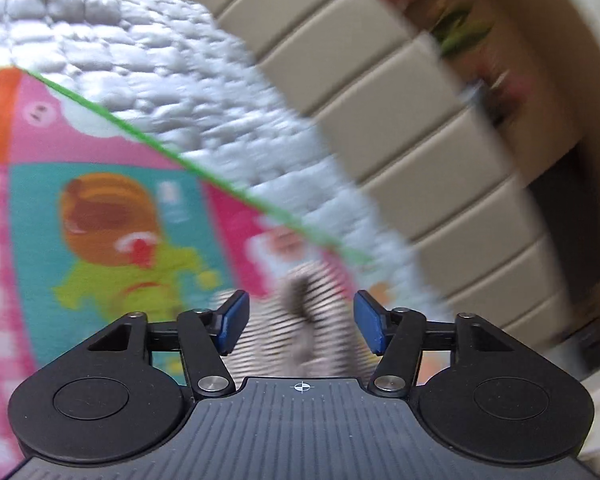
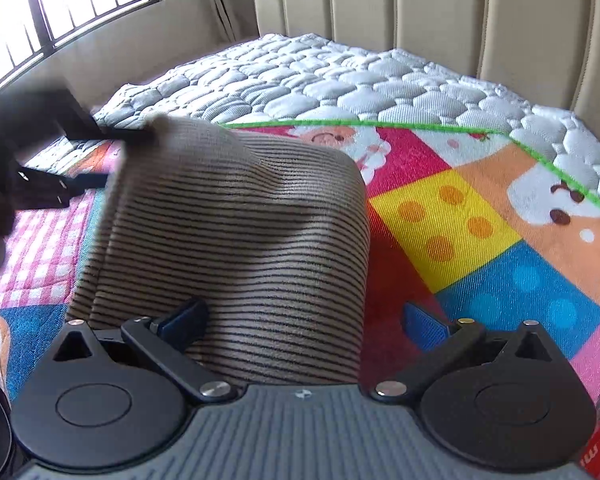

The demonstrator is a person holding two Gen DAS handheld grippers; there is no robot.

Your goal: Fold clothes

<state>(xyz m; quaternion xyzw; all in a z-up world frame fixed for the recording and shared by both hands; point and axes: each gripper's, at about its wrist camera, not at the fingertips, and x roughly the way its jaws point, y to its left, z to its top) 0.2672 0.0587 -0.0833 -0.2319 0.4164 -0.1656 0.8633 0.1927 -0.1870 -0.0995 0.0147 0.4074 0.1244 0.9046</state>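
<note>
We judge that we are midway through a fold of the striped garment (image 2: 236, 248), which lies on the bright cartoon play mat (image 2: 460, 216) spread over the quilted mattress (image 2: 340, 80), with the padded headboard (image 2: 420, 8) at the far side. Starting at the left of the right wrist view, our left gripper (image 2: 112, 152) shows only as a dark blur beside the garment's raised far-left corner; whether it touches the cloth there we cannot tell. In its own view the left gripper (image 1: 300, 322) has its jaws spread about halfway, and the blue pads (image 1: 232, 320) press on nothing, though blurred striped cloth lies in the gap below them. The garment humps up in the middle of the mat, near us, as if a doubled layer had not settled flat. Further right, our right gripper (image 2: 304, 320) stands wide apart: its left pad (image 2: 184, 316) sits against or just over the near edge of the cloth, the right pad above bare mat, and nothing is pinched. Next, we think, comes pressing the hump flat and taking a fresh edge for the following fold.
</note>
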